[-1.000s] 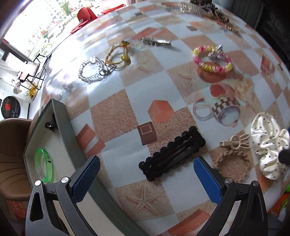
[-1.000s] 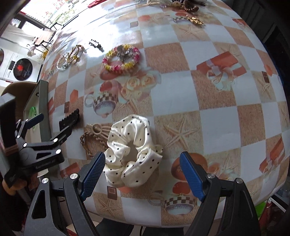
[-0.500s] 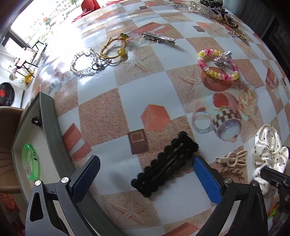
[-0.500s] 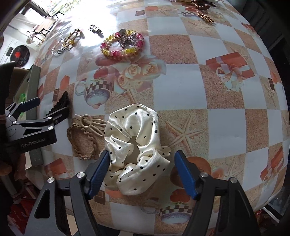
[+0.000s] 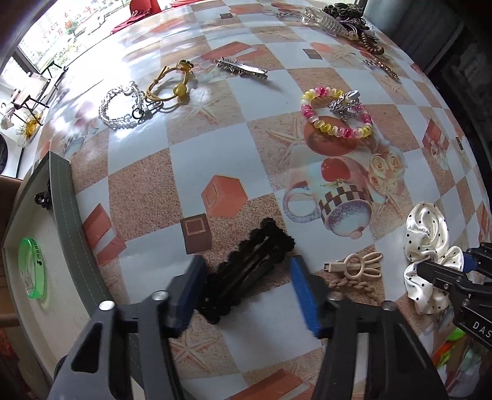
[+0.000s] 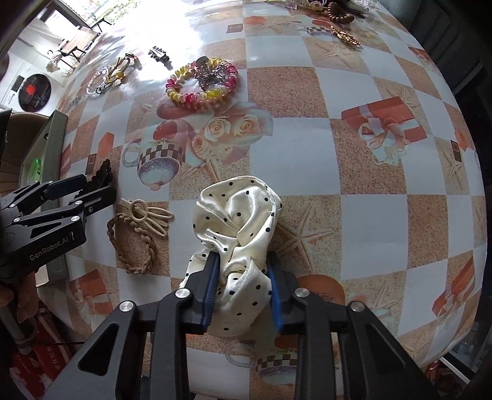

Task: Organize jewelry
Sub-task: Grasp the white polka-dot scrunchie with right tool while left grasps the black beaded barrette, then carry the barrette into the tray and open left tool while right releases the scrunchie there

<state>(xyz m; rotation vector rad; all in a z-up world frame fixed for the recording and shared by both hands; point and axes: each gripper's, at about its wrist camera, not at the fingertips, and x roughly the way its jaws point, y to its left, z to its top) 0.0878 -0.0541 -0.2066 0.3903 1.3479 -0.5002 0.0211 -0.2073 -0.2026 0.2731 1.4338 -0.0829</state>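
Note:
A black scalloped hair clip [image 5: 246,267] lies on the patterned tablecloth. My left gripper [image 5: 246,277] stands around its near end with the jaws narrowed; contact with the clip is unclear. My right gripper [image 6: 243,270] is shut on a cream polka-dot scrunchie [image 6: 236,215], which also shows in the left wrist view [image 5: 427,243]. A grey tray [image 5: 64,215] at the left table edge holds a green bangle [image 5: 32,267] and a small black clip [image 5: 41,198].
A beige bunny clip on a braided tie [image 5: 356,270], a pink-yellow bead bracelet [image 5: 335,114], a yellow hair tie [image 5: 172,83], a clear bead bracelet [image 5: 120,104] and a silver barrette [image 5: 240,67] lie on the table. More jewelry [image 5: 344,21] sits at the far edge.
My left gripper moved forward and narrowed around the black clip. My right gripper closed on the scrunchie, bunching it.

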